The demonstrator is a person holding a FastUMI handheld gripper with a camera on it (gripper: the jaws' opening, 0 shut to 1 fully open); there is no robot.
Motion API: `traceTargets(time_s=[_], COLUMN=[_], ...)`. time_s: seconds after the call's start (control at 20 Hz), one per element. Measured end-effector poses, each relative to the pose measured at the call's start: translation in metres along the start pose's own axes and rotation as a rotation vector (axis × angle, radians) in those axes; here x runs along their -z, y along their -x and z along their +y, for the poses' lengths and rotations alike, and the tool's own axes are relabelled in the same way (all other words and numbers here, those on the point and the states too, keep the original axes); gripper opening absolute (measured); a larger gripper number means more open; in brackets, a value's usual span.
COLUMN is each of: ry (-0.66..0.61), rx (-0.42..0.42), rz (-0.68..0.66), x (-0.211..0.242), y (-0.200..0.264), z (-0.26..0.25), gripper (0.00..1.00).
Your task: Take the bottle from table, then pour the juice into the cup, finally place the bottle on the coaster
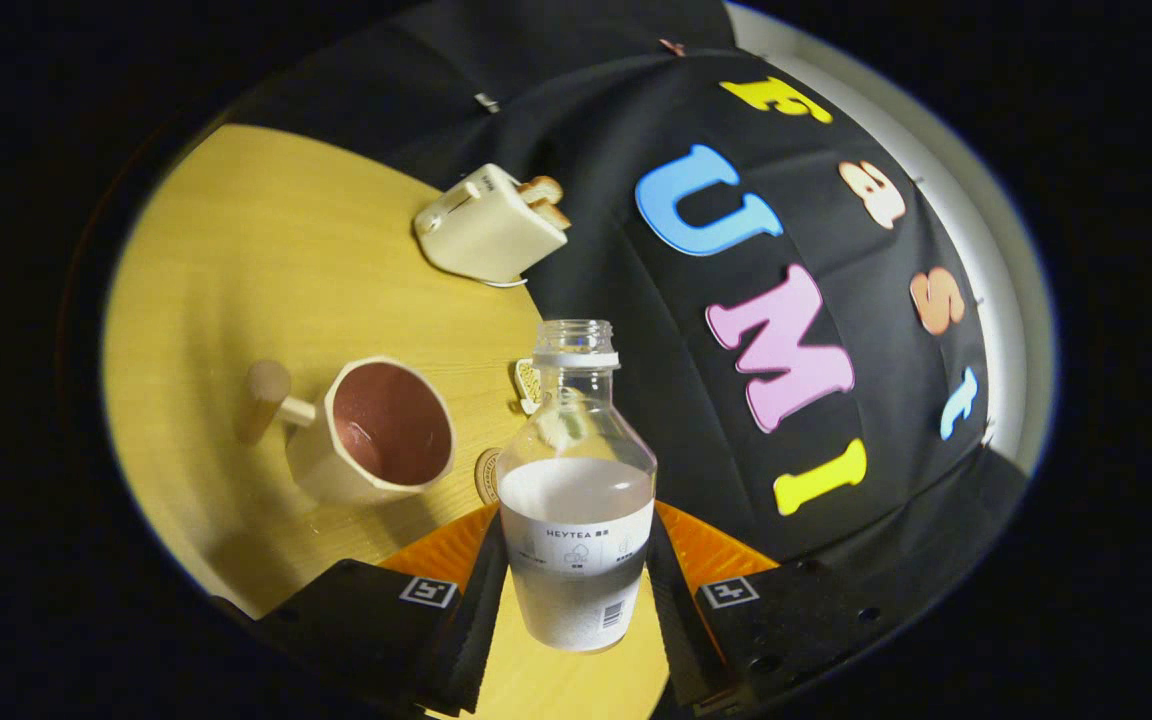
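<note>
A: Bottle (pixel 576 490), clear plastic, cap off, white label on its lower body, roughly half full of pale milky juice. Location?

B: Between the two black fingers (pixel 477 610) of the hand-held gripper (pixel 576 605). Both fingers press on its lower body, one from each side, so the gripper is pinching it. The bottle is lifted above the tabletop (pixel 266 270) and the whole scene sits tilted around it; the open mouth points away from the fingers.

A: Next item.

B: Cup (pixel 376 430), cream outside, reddish-brown inside, faceted wall, with a pale wooden peg handle on its left. It stands on the yellow wooden tabletop, just left of the bottle and a little beyond the left finger. Interior looks empty, though a glint low inside cannot be read.

A: Coaster?

B: Round, tan coaster (pixel 487 476), only its edge showing, flat on the tabletop between the cup and the bottle; the bottle hides the rest.

A: Other stock.

B: Cream toaster (pixel 486 225), far side of the tabletop, bread slices sticking out of its slots. One small cream-and-yellow object (pixel 527 385), close behind the bottle's shoulder; too small to identify.
</note>
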State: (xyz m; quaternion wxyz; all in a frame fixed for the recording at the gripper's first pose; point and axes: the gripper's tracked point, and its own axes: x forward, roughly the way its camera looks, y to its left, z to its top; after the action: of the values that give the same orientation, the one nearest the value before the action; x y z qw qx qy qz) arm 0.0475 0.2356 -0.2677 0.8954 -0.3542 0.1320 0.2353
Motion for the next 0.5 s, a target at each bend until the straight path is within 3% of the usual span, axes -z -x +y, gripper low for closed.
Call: traceTargets(time_s=[0.25, 0.5], ry=[-0.296, -0.5], rx=[-0.006, -0.012], rz=[0.003, -0.018], x=[-0.002, -0.001], y=[-0.006, -0.006], z=[-0.012, -0.028], gripper=[0.73, 0.73])
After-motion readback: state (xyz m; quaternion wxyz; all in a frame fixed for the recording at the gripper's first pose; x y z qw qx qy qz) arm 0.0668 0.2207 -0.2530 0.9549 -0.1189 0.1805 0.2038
